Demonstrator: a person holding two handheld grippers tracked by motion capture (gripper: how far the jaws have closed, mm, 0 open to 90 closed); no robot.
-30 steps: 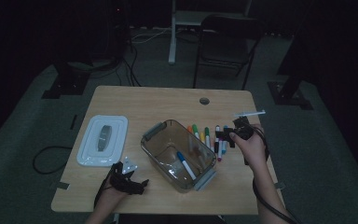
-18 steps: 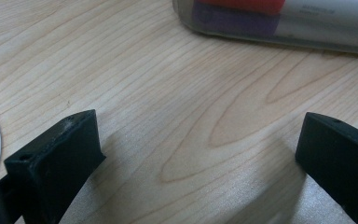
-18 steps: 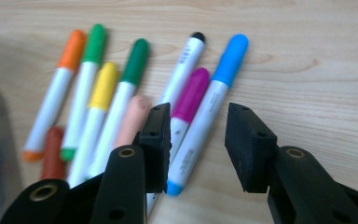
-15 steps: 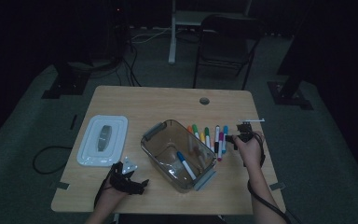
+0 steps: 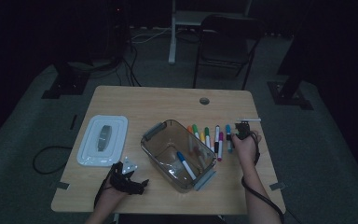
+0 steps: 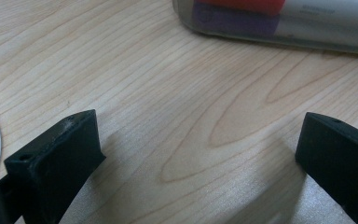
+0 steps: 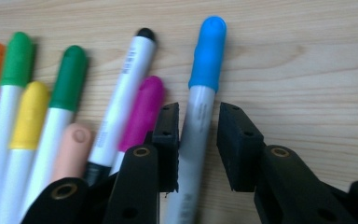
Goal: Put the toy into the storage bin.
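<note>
The right gripper (image 7: 196,140) is set down over the blue-capped marker (image 7: 200,98), which lies on the wooden table (image 7: 307,56) at the end of a row of markers. Its jaws have just been closing, and the marker's grey barrel is seen between them; one pad looks to touch it, while a thin gap is seen at the other, so it is not pinched yet. A pink-capped marker (image 7: 142,112) lies just beside it. The left gripper (image 6: 196,154) is held low over bare table, jaws spread wide, nothing between them. A clear plastic box (image 5: 179,154) is seen between the hands.
</note>
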